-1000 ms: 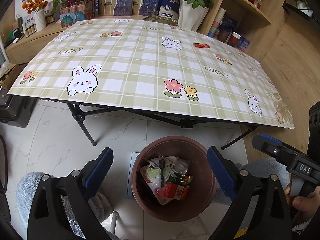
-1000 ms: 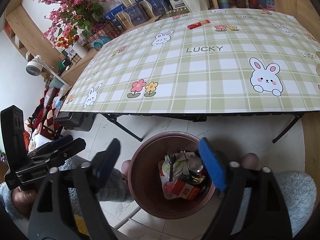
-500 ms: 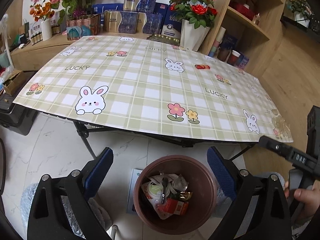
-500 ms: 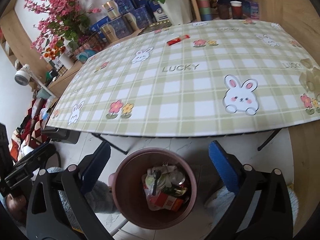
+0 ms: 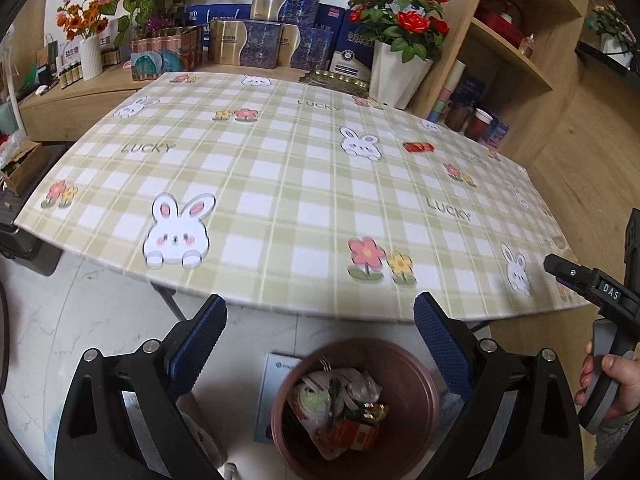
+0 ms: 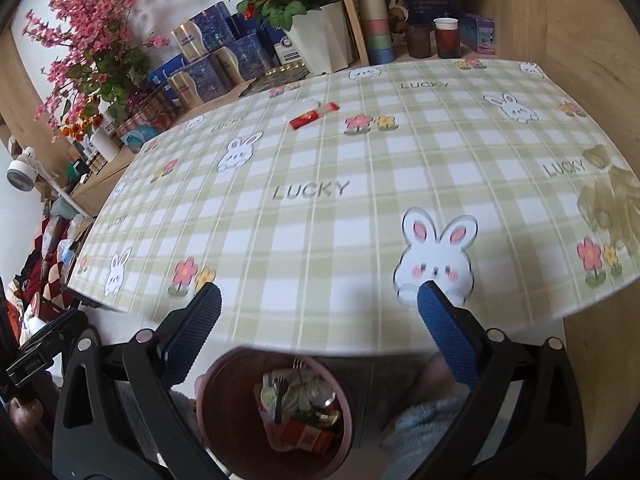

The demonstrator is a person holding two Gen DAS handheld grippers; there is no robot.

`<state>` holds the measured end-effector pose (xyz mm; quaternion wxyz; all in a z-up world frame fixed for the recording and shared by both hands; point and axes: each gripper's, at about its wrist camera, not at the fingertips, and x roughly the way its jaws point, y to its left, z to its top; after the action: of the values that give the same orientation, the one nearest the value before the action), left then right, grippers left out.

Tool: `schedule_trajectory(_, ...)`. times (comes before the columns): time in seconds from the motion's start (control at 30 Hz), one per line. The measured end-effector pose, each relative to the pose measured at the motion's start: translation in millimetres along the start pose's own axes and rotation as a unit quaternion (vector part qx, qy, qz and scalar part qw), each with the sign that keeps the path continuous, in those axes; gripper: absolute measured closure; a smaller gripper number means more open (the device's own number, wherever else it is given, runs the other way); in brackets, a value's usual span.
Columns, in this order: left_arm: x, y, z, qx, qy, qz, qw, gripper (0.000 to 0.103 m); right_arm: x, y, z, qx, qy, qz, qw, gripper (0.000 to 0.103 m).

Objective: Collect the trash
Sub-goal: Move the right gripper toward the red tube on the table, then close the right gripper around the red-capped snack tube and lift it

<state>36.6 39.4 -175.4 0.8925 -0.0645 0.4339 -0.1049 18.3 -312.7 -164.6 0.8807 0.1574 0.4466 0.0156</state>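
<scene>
left tool (image 5: pixel 320 344): released, nothing in it, hung over the bin
right tool (image 6: pixel 320 320): spread wide too, empty, at the bench's near edge
bin (image 5: pixel 408 364): on the floor under the near edge, already loaded with trash
wrapper (image 6: pixel 314 115): red, lay near the bench's far edge, only trash I could spot up there
step: looked like reaching for the last bit
next: one tool needs a long reach across, then clamp the flat wrapper

tablecloth (image 6: pixel 360 184): "LUCKY" | right claw (image 5: pixel 608 292): "DAS"
</scene>
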Motion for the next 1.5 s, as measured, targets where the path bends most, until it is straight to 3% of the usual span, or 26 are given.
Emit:
schedule_trajectory(0.23,37.2,10.5,63.5,0.006,-0.022,0.009,0.9997,0.011,54.7,-9.9,68.0,0.007,0.000,-0.005,1.000,0.006)
schedule_trajectory(0.47,80.8,12.8,131.9,0.015,-0.052,0.011,0.9985,0.011,155.3,-9.2,149.1,0.043,0.014,-0.040,0.998,0.006)
schedule_trajectory(0.7,115.1,19.9,160.2,0.019,-0.049,0.010,0.9986,0.011,233.3,5.9,203.4,0.056,0.024,-0.085,0.995,0.007)
schedule_trajectory(0.9,133.4,26.8,159.3,0.004,-0.035,0.007,0.9994,0.011,261.4,23.7,218.0,0.010,0.027,-0.115,0.993,0.007)
schedule_trajectory(1.17,144.7,24.2,159.6,0.007,-0.028,-0.002,0.9996,0.011,265.1,13.3,217.2,-0.035,0.034,-0.119,0.992,0.007)
schedule_trajectory(1.33,152.3,15.1,163.5,0.012,-0.026,-0.007,0.9996,0.011,271.0,6.5,223.6,-0.004,0.051,-0.111,0.992,0.006)
schedule_trajectory(1.47,155.1,9.3,164.6,0.012,-0.027,-0.014,0.9995,0.011,280.7,15.9,224.3,-0.033,0.052,-0.140,0.988,0.006)
schedule_trajectory(1.5,156.2,8.6,164.7,0.011,-0.026,-0.016,0.9995,0.011,279.8,17.1,222.7,-0.036,0.048,-0.139,0.989,0.012)
